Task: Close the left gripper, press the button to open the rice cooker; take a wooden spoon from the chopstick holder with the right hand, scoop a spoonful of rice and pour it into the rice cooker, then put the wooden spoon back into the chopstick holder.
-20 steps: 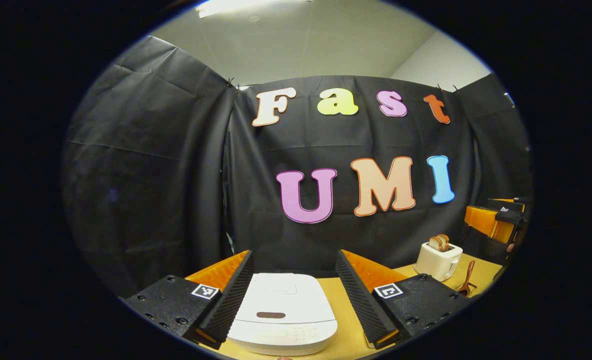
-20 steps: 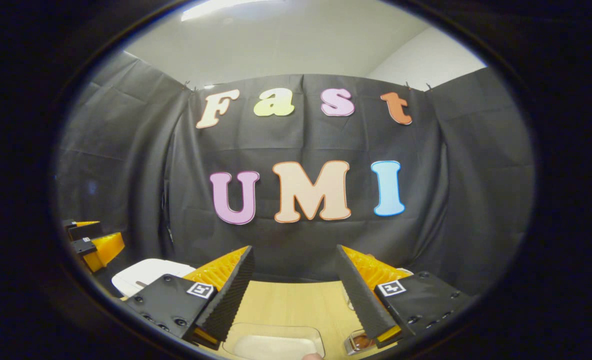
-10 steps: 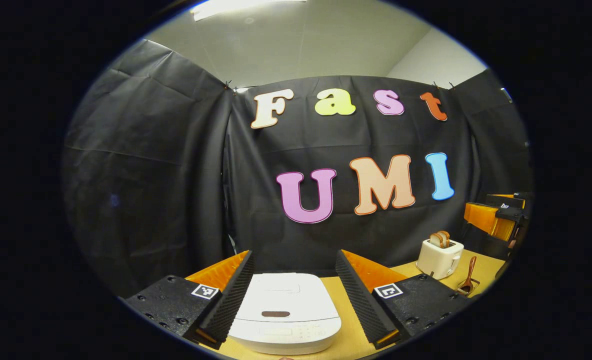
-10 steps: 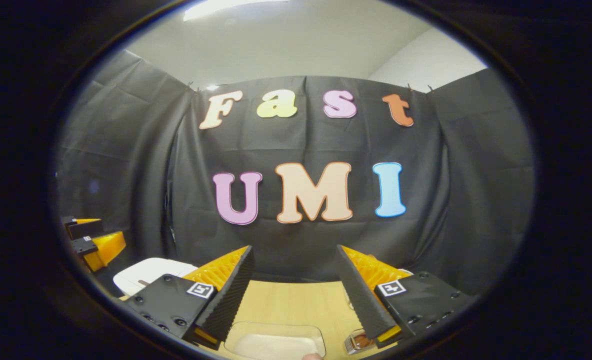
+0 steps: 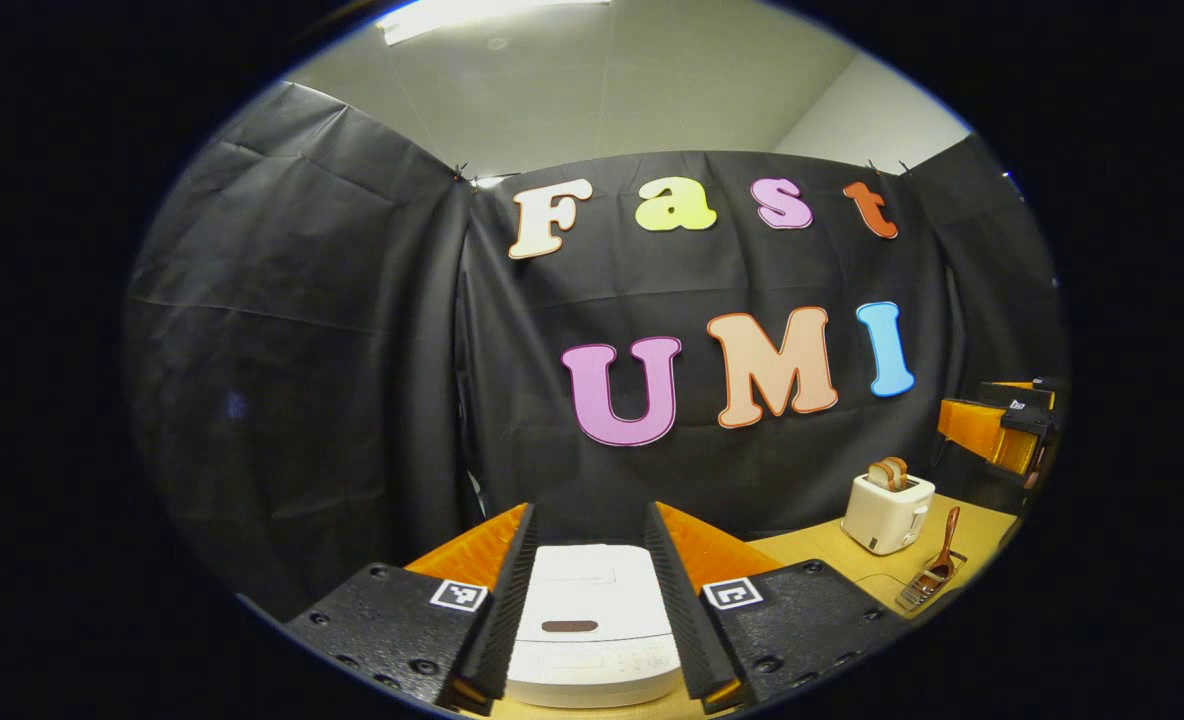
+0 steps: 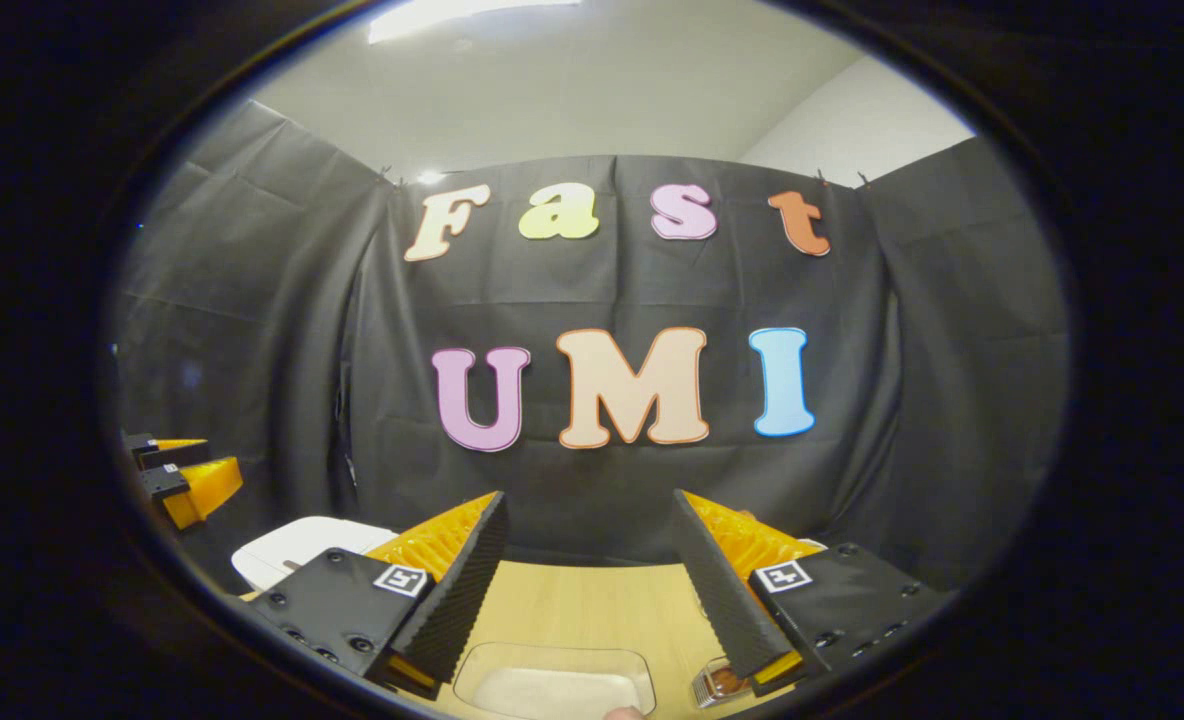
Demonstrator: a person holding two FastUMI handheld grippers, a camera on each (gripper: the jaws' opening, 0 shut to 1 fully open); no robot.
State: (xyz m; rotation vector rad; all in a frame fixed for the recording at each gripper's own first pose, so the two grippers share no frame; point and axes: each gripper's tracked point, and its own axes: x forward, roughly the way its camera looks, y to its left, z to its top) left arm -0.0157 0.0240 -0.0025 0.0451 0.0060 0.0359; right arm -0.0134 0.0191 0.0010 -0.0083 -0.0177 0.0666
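Left gripper view: left tool (image 5: 582, 600) part-way narrowed, fingers apart with a gap between, gripping nothing, framing the cooker (image 5: 592, 625) on the counter (image 5: 812, 548). Cooker a white, smooth, rounded-corner plastic box, lid down, with a dark oblong button (image 5: 569, 626) near the front edge; likely heavy enough to stay put under a push, glossy enough for tips to skid, so best pressed square on the button with fingers fully together. Far right: white toaster (image 5: 887, 512) with bread slices, and a brown wooden spoon (image 5: 944, 550) leaning handle-up in a low holder (image 5: 920, 590); spoon probably light, stiff and grippy, best pinched on the upper handle. Other tool (image 5: 997, 435) off at the right edge. Right gripper view: right tool (image 6: 592, 590) spread wide, empty, above the pale wood-grain counter (image 6: 582, 610). Clear shallow rounded tray (image 6: 552, 685) of pale rice at the bottom edge; loose grains apt to spill from a tilted spoon. Cooker corner low left, behind the finger.
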